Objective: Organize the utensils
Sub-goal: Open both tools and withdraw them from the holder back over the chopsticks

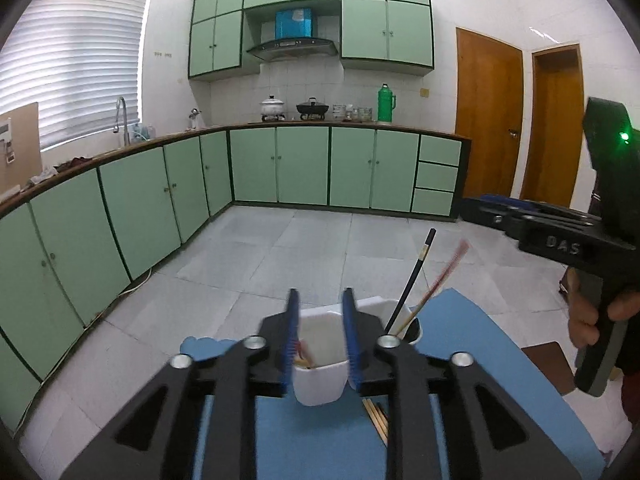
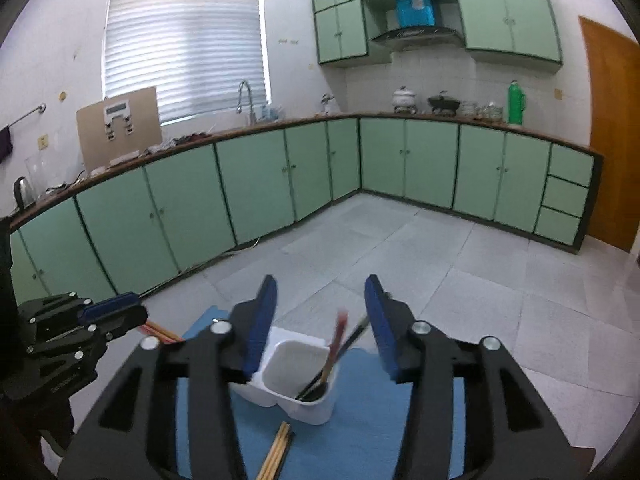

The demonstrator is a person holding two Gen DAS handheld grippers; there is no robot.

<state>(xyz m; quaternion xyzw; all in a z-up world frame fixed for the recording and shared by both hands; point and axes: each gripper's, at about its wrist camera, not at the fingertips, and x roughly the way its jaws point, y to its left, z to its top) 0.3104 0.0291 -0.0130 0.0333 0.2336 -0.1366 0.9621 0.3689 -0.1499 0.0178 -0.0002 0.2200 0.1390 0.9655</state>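
A white utensil holder (image 1: 320, 364) (image 2: 294, 376) with compartments stands on a blue mat (image 1: 472, 344) (image 2: 360, 432). A black chopstick (image 1: 412, 280) (image 2: 352, 340) and a red one (image 1: 444, 274) (image 2: 338, 334) lean in its right compartment. Wooden chopsticks (image 1: 376, 418) (image 2: 276, 454) lie on the mat in front of it. My left gripper (image 1: 320, 336) is open, its jaws on either side of the holder's near compartment. In the right wrist view the left gripper (image 2: 116, 312) has red-orange chopsticks (image 2: 162, 334) at its tips. My right gripper (image 2: 320, 320) is open above the holder.
Green kitchen cabinets (image 2: 256, 184) with a countertop run along the walls. The tiled floor (image 2: 460, 272) lies beyond the mat. Wooden doors (image 1: 488, 120) stand at the right. A brown board (image 1: 552, 364) lies by the mat's right edge.
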